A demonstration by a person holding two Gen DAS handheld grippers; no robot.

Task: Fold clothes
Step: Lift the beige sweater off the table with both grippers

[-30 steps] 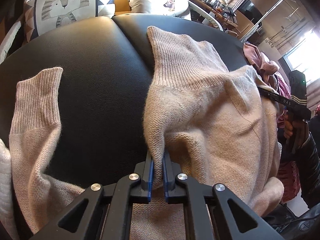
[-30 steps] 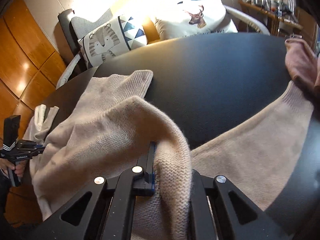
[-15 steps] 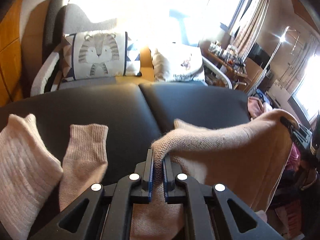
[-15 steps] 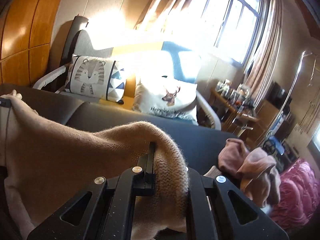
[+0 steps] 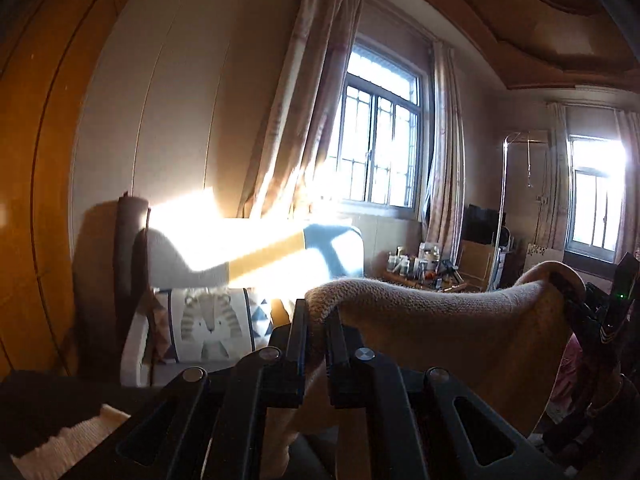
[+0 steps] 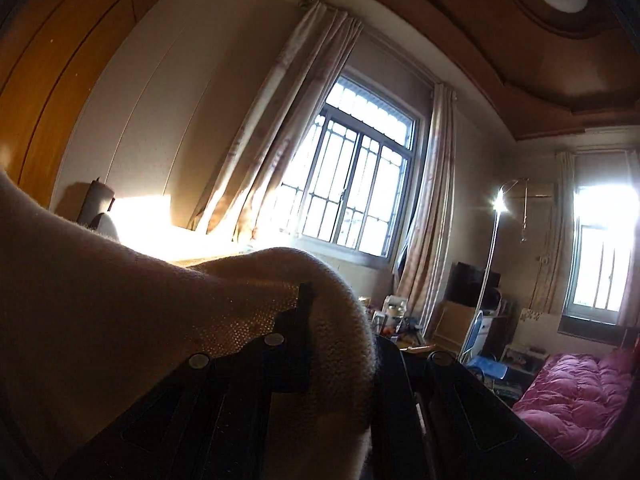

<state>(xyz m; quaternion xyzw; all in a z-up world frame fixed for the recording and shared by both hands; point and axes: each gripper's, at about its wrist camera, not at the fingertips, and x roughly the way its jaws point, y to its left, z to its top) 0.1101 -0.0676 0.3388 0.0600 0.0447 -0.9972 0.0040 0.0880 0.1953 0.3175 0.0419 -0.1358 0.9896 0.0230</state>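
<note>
A beige knitted sweater point(image 5: 440, 320) hangs stretched in the air between both grippers. My left gripper point(image 5: 318, 320) is shut on one edge of it, with knit bunched between the blue pads. In the left wrist view the right gripper point(image 5: 576, 308) holds the far corner at the right. In the right wrist view the sweater point(image 6: 120, 300) drapes over my right gripper point(image 6: 340, 320), shut on a thick fold that hides the right finger. Both grippers point about level across the room.
A chair with a tiger cushion point(image 5: 212, 324) stands ahead at the left. A pale ribbed garment point(image 5: 68, 440) lies on the dark surface at lower left. A cluttered side table point(image 5: 424, 268), barred window point(image 6: 352, 184), floor lamp point(image 6: 496, 248) and pink quilt point(image 6: 580, 392) lie beyond.
Both grippers have risen steeply and tilted up to level, lifting the sweater off the black surface. The views now show the wall and windows instead of the tabletop.
</note>
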